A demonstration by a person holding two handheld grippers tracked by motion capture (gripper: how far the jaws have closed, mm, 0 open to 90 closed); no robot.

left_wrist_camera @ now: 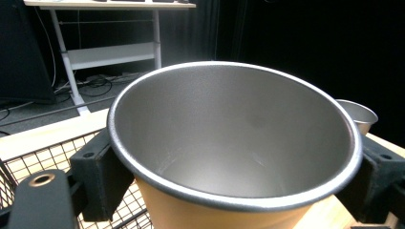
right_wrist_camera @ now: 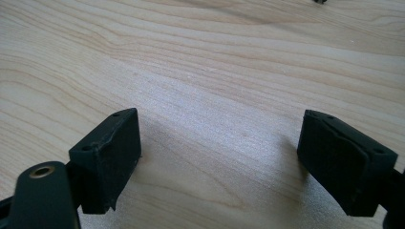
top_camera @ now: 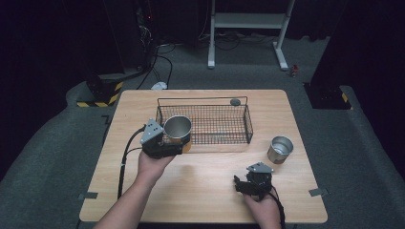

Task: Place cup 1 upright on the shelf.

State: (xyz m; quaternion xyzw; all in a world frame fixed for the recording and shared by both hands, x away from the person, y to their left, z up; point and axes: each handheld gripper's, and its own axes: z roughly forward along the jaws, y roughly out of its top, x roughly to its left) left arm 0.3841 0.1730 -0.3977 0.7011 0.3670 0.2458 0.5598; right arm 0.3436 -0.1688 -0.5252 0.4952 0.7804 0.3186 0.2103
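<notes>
A steel cup with a tan outer wall hangs over the front left corner of the black wire basket. My left gripper is shut on it, one black jaw on each side of the cup's wall. A second steel cup stands upright on the table to the right of the basket, and its rim also shows past the held cup. My right gripper rests low near the table's front edge, open, with bare wood between its jaws.
The light wooden table bears everything. A small dark round object lies by the basket's back right corner. A white desk frame and cables stand on the grey floor beyond the table.
</notes>
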